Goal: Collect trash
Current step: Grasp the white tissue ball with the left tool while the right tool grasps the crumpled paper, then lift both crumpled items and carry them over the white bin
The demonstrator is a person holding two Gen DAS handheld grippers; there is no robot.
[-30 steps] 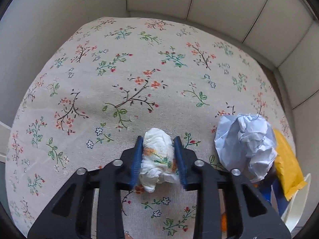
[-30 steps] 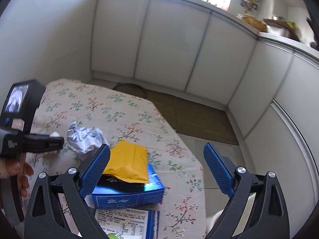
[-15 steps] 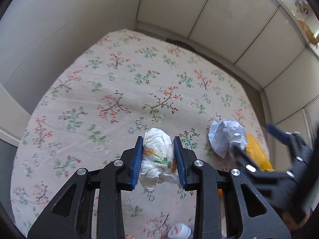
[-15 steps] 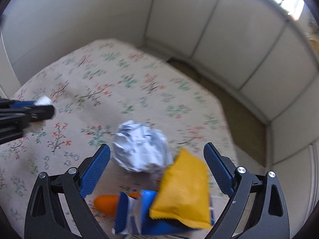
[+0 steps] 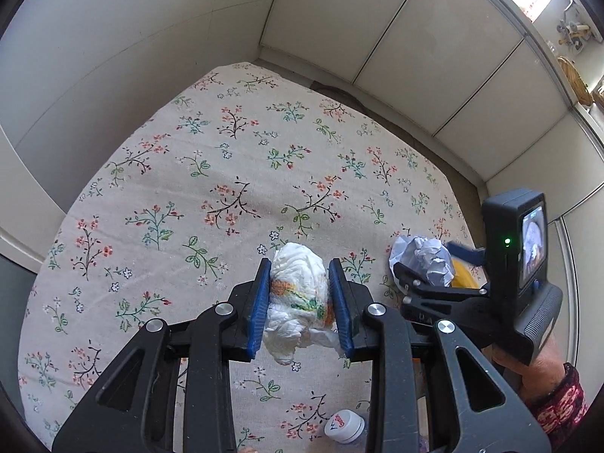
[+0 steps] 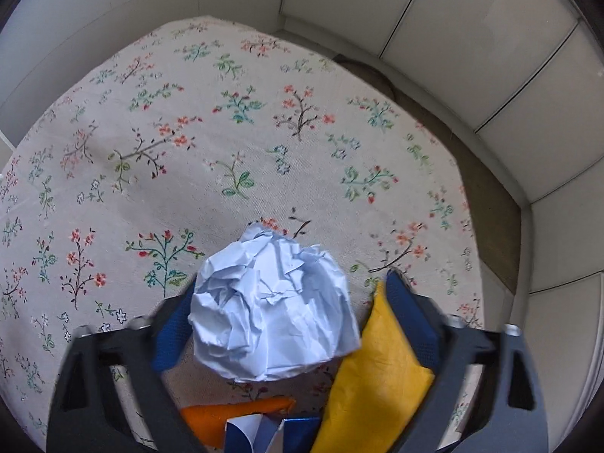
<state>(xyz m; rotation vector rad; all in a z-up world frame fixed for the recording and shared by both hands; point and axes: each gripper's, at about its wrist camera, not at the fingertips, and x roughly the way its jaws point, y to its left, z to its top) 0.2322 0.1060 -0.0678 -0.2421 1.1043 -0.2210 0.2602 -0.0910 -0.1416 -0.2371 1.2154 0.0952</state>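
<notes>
My left gripper [image 5: 300, 302] is shut on a crumpled white tissue with orange and green print [image 5: 298, 294], held above the floral tablecloth [image 5: 226, 188]. My right gripper [image 6: 290, 317] is open, its blue pads on either side of a crumpled pale blue paper ball [image 6: 273, 309] that lies on the cloth. The same ball [image 5: 422, 264] and the right gripper [image 5: 438, 268] show at the right of the left wrist view. A yellow packet [image 6: 373, 389] lies against the right pad.
An orange piece [image 6: 234, 415] and a blue and white box [image 6: 275, 434] lie just below the paper ball. A white bottle cap [image 5: 345, 424] sits near the table's front edge. White cabinet panels [image 5: 415, 49] surround the table, with floor [image 6: 487, 226] beyond its right edge.
My right gripper has swung down and forward so its open jaws now flank the paper ball. My left gripper has lifted higher with the tissue still in it.
</notes>
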